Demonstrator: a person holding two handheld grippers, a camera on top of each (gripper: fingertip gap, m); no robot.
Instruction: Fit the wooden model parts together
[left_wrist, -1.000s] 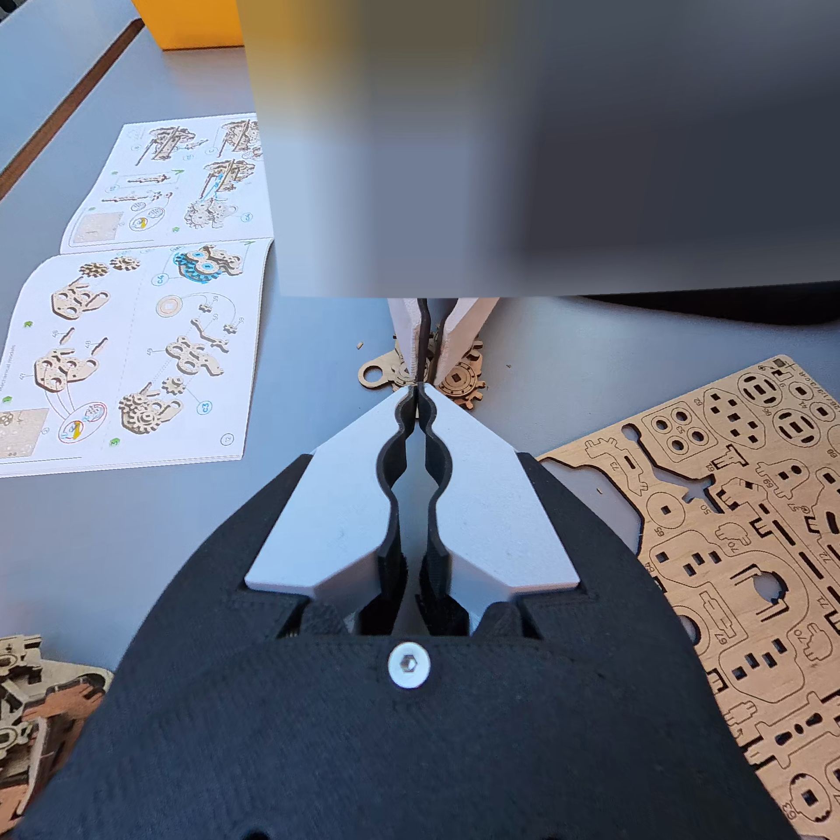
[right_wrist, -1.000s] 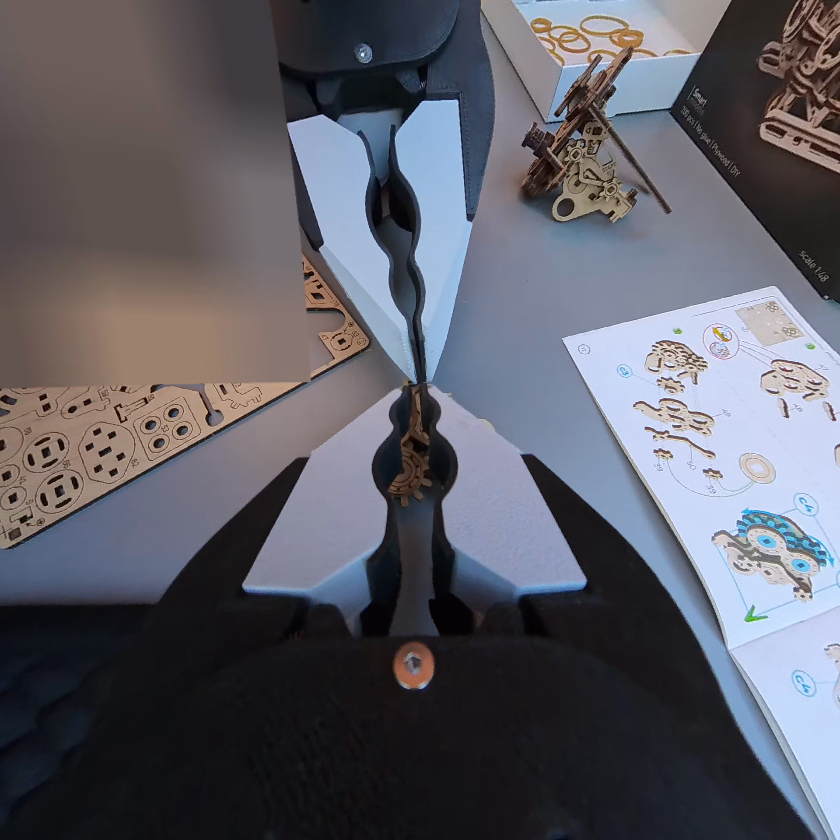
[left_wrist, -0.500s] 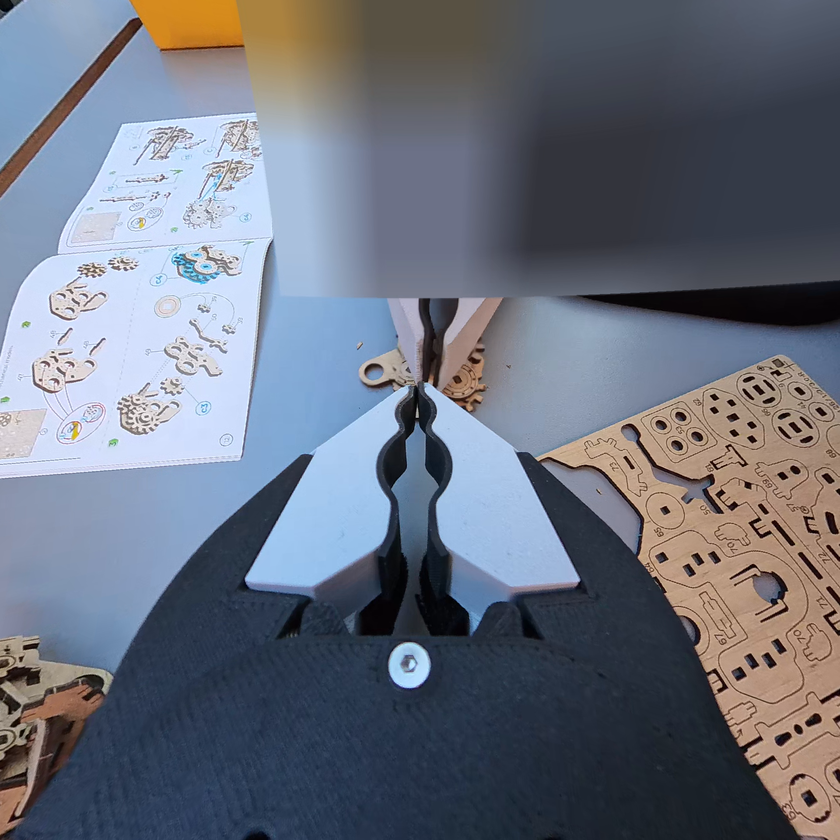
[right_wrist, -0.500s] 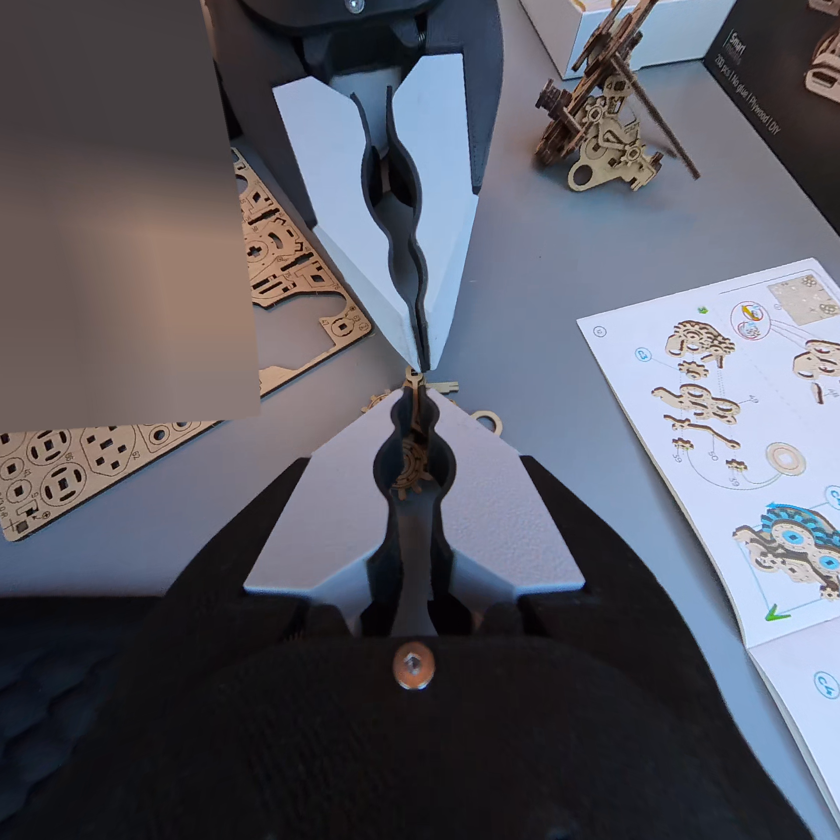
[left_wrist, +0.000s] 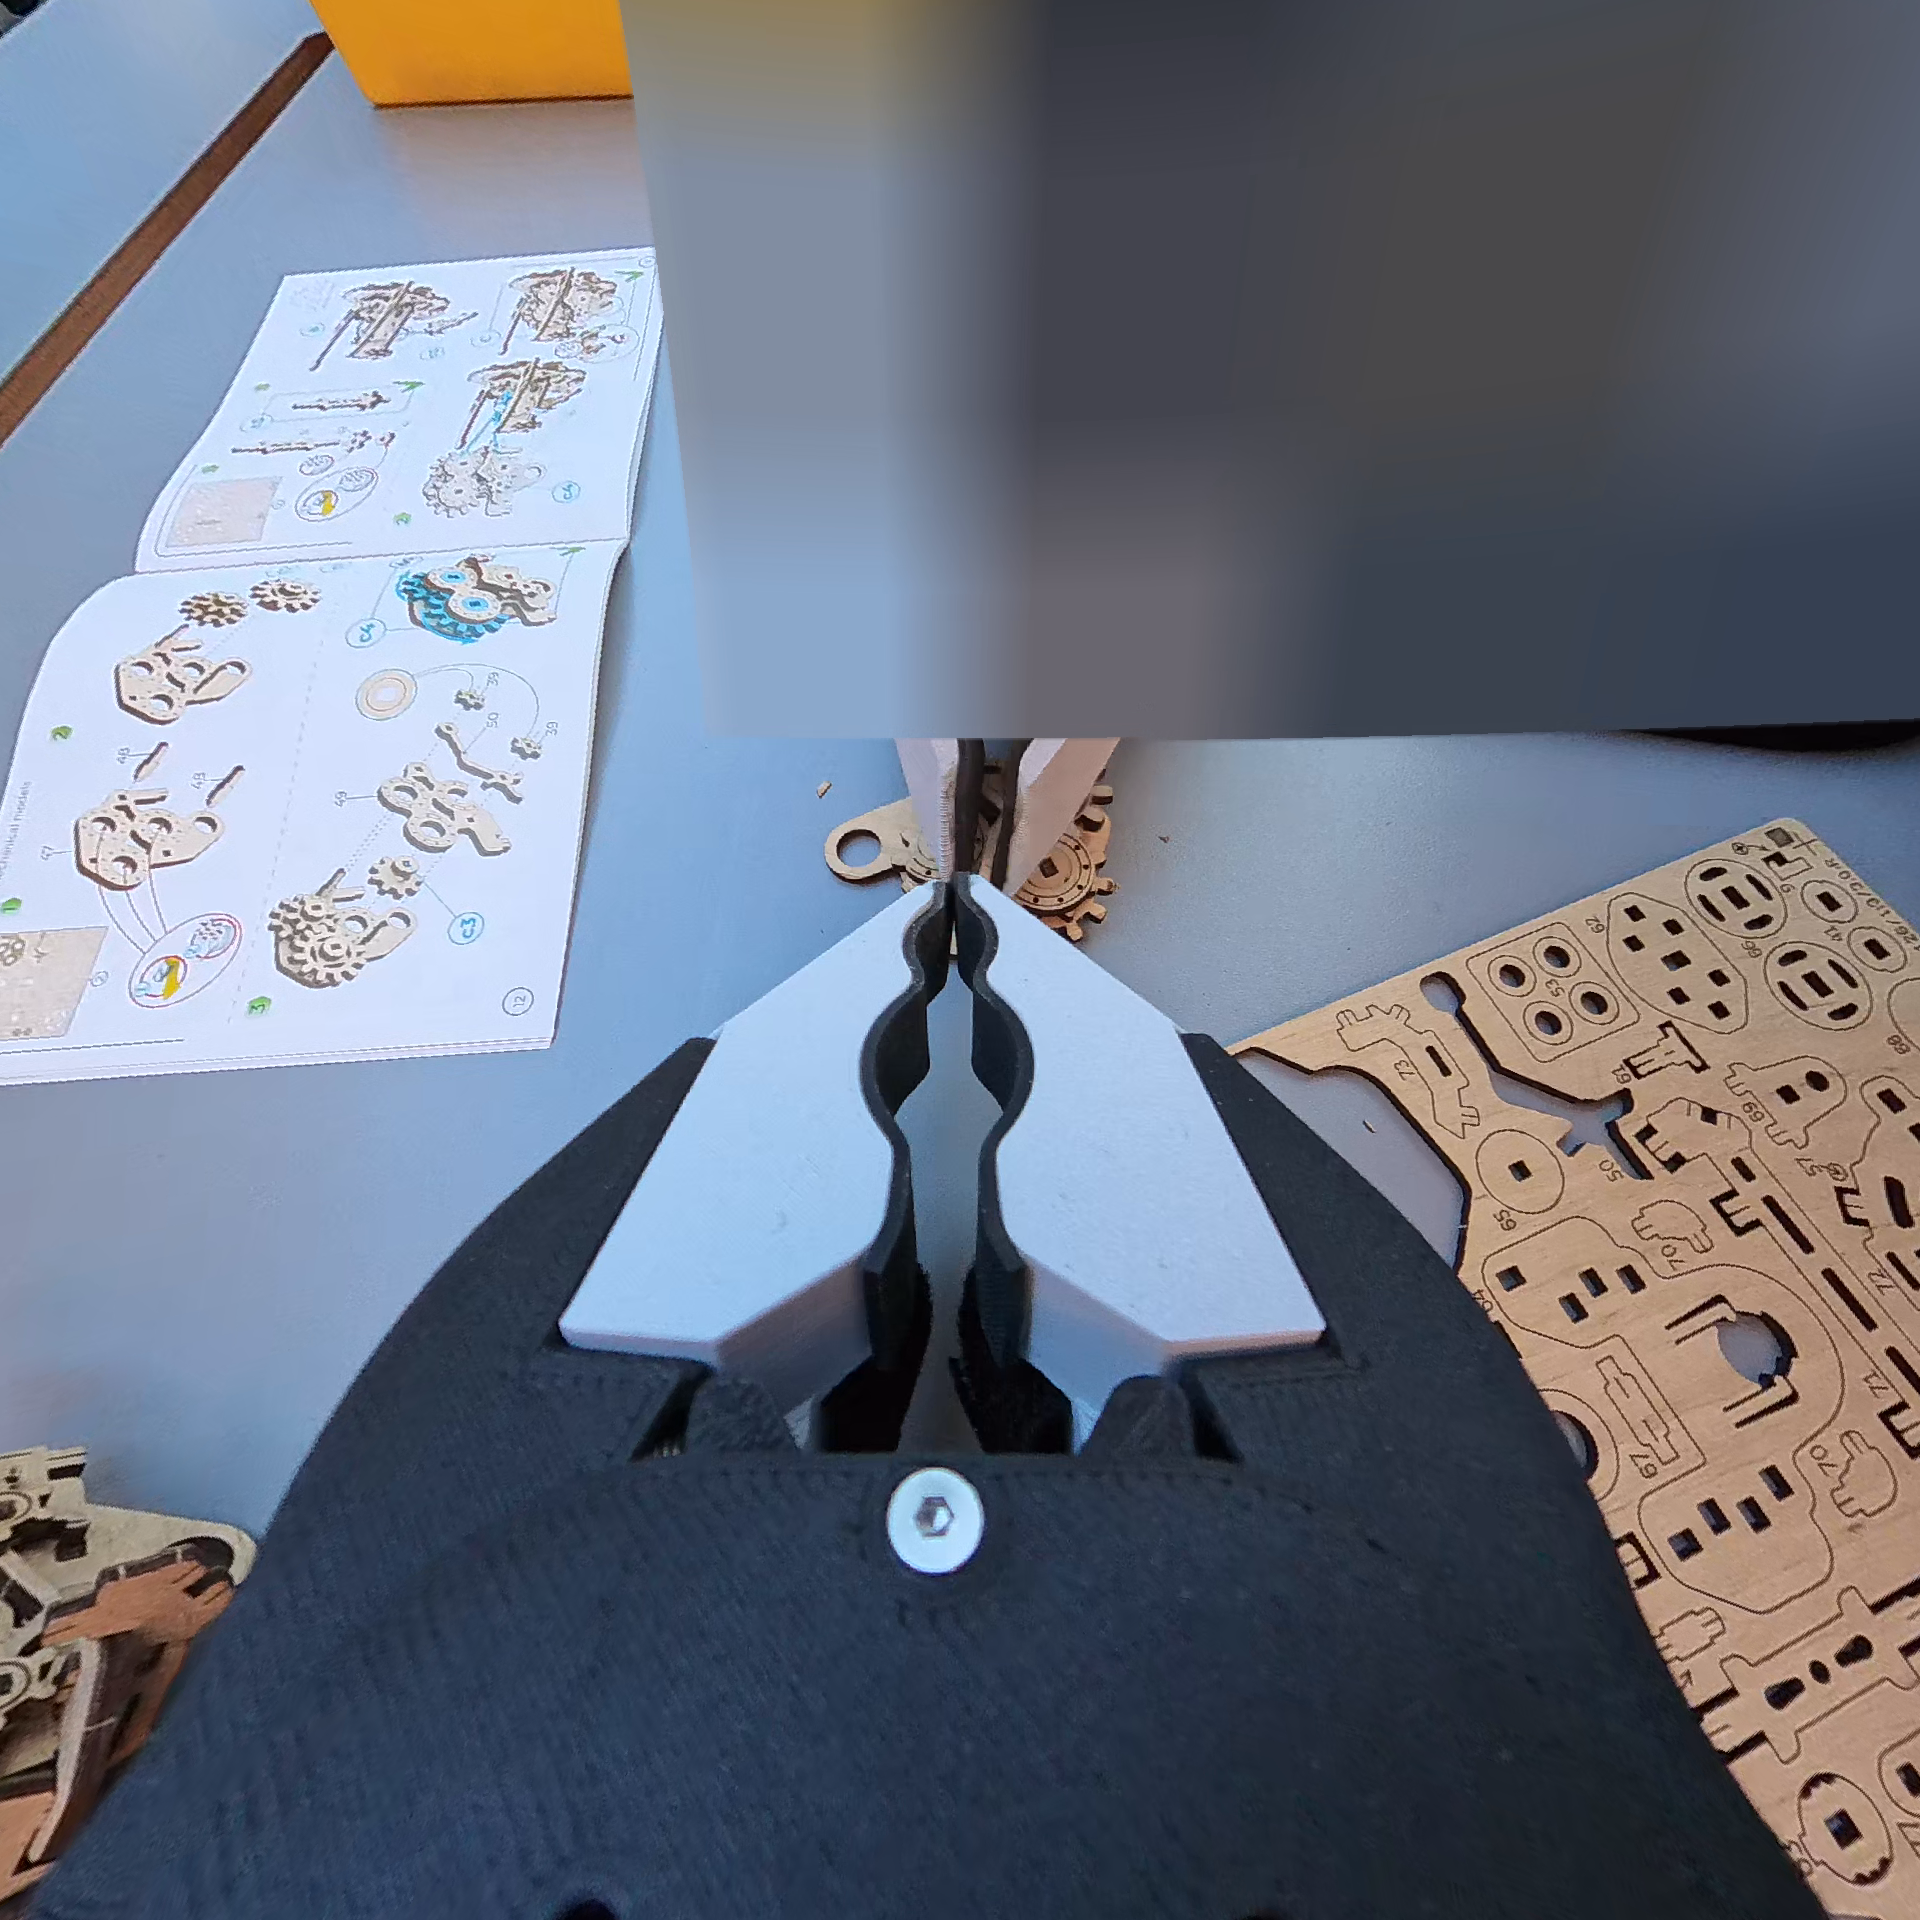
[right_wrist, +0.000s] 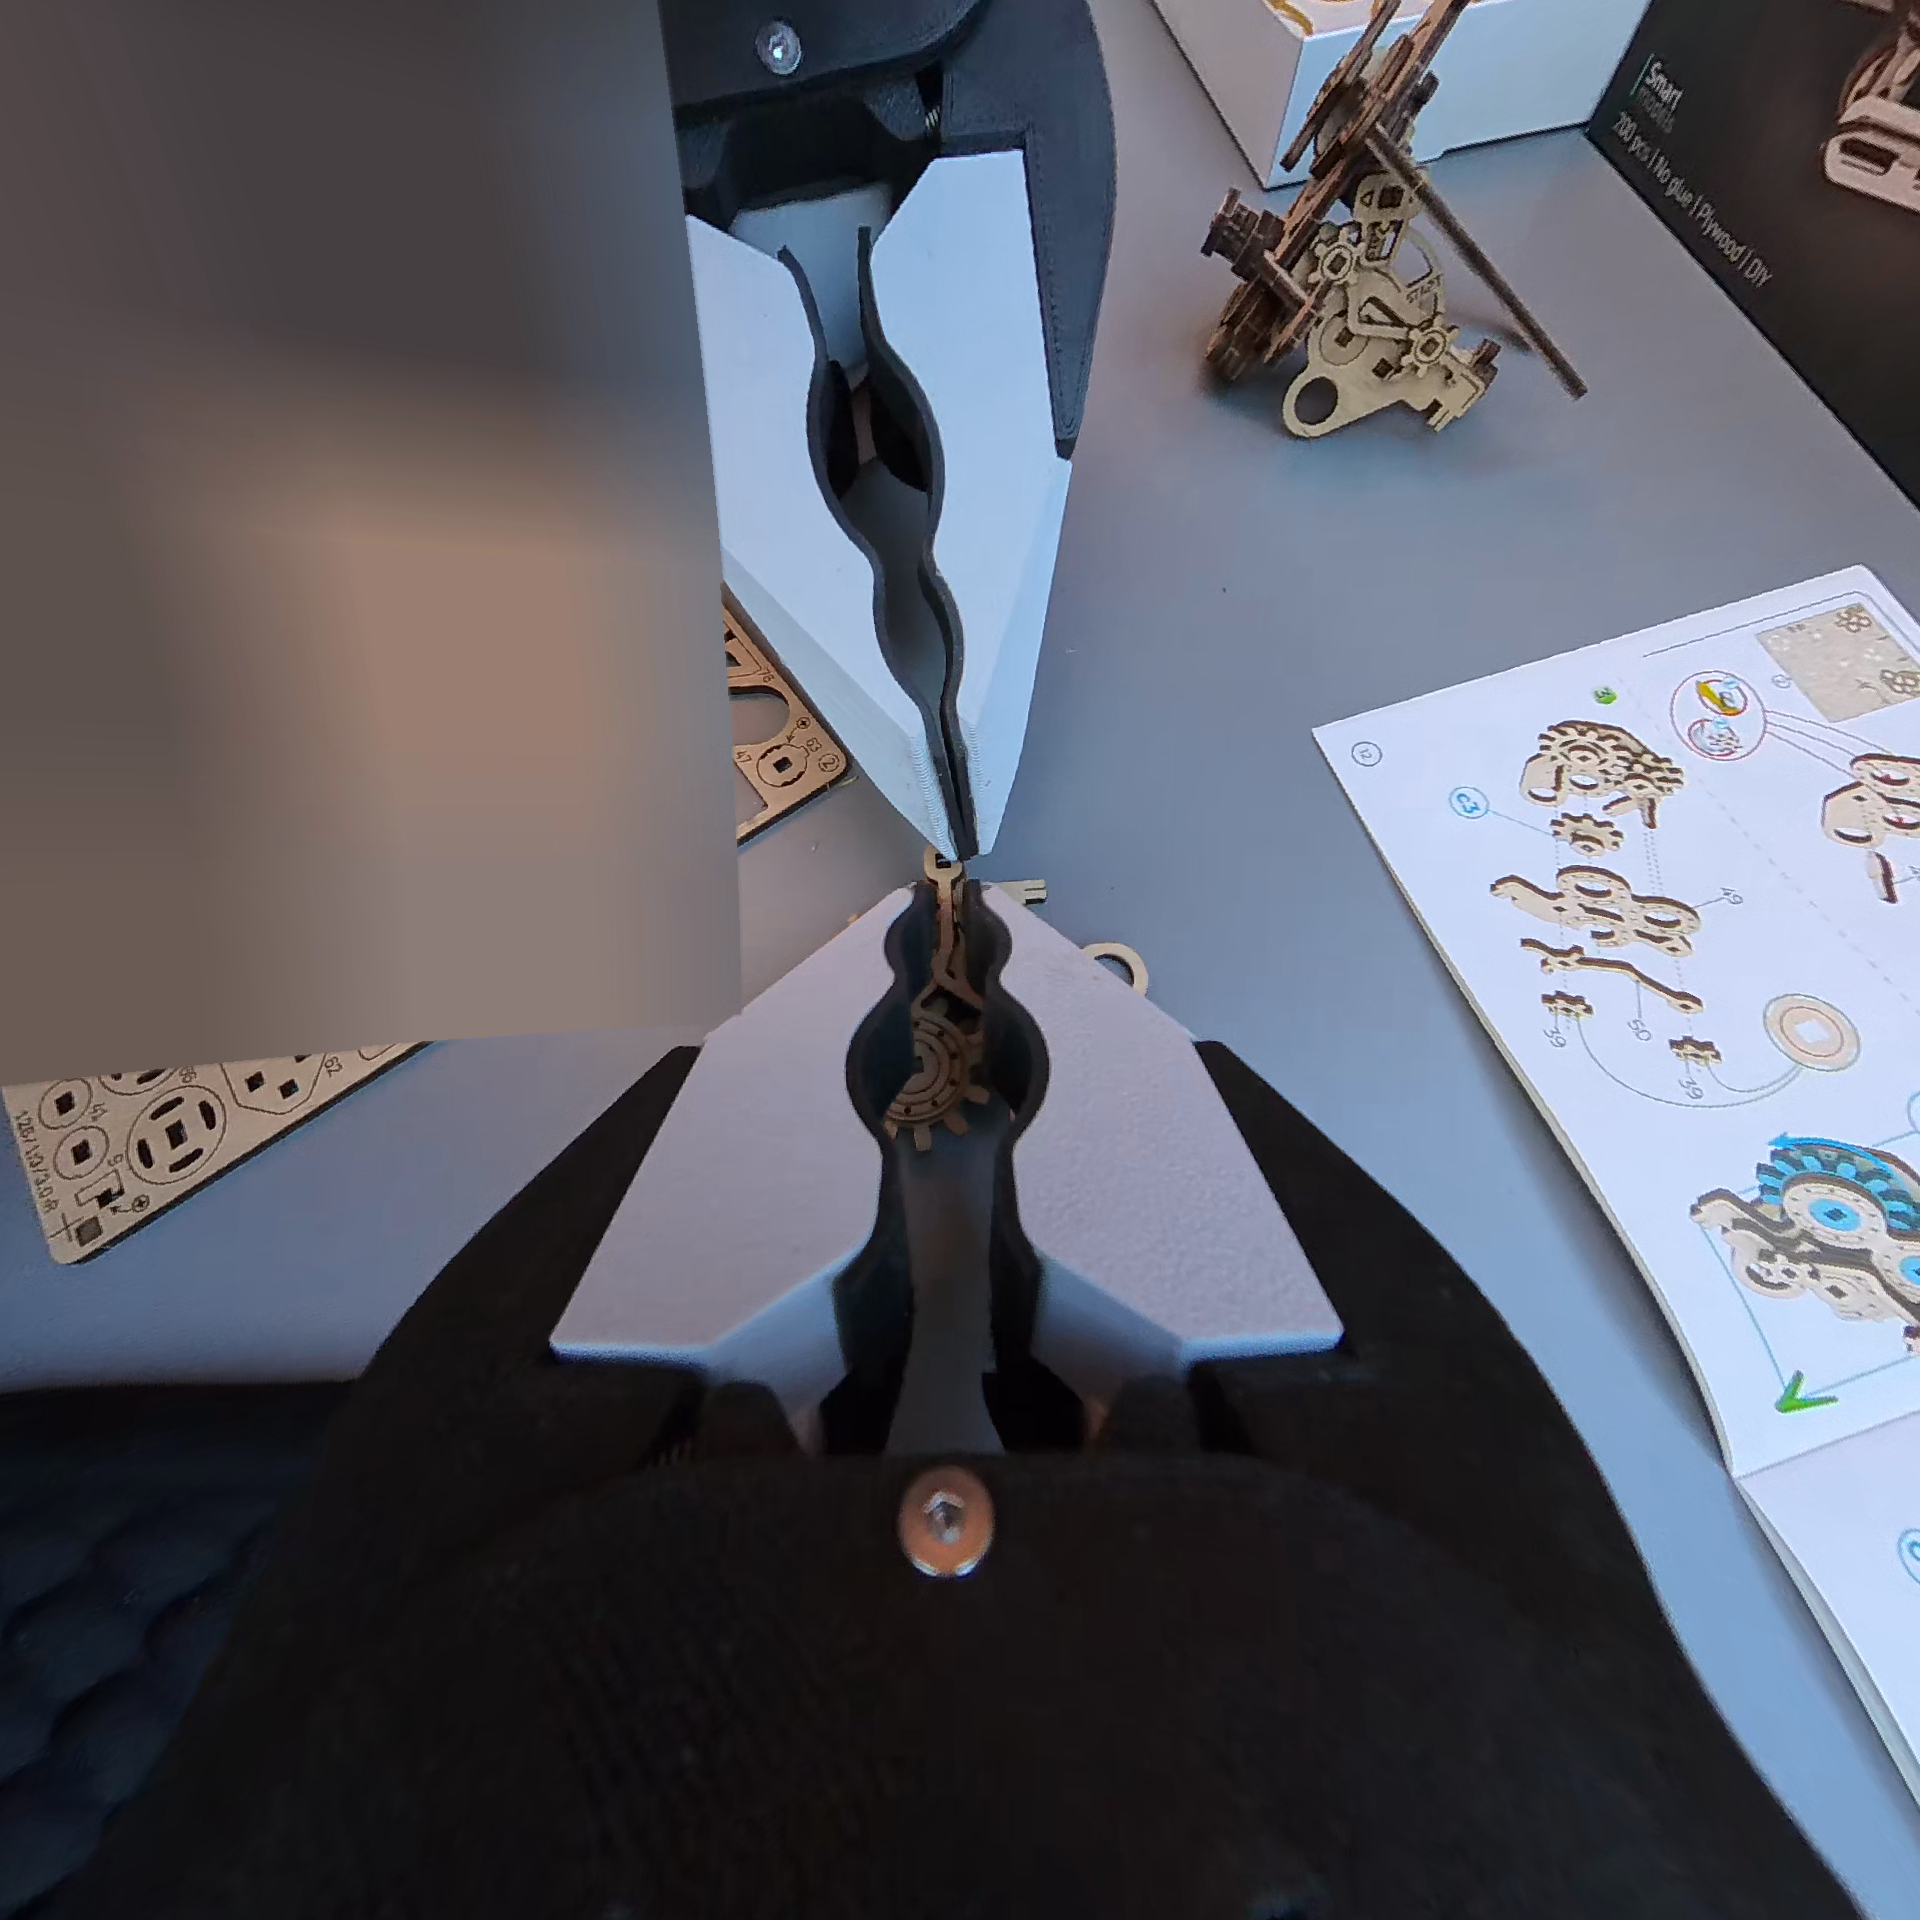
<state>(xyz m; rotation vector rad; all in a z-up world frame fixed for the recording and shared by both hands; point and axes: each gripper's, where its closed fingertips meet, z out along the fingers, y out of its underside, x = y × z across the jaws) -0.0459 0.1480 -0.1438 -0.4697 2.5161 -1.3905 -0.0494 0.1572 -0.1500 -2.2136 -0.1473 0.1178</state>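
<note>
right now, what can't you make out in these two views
- Left wrist view: the left hand-held gripper is shut, but any part at its tips is too small to tell.
- Right wrist view: flat wooden gear assembly is mostly hidden inside the right hand-held gripper.
- Both views: blur patches cover the far side.

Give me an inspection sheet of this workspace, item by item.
Surface: grey table, bare between items.
Job's things: small wooden gear assembly clamped in right claw; punched plywood sheet; open instruction booklet.
Clutter: finished wooden model, white box, dark kit box, yellow box.
Grippers: left claw shut, tip to tip with right claw; whether it pinches a part cannot be told.
Cables: nothing seen.
Surroundings: blurred patches only.
</note>
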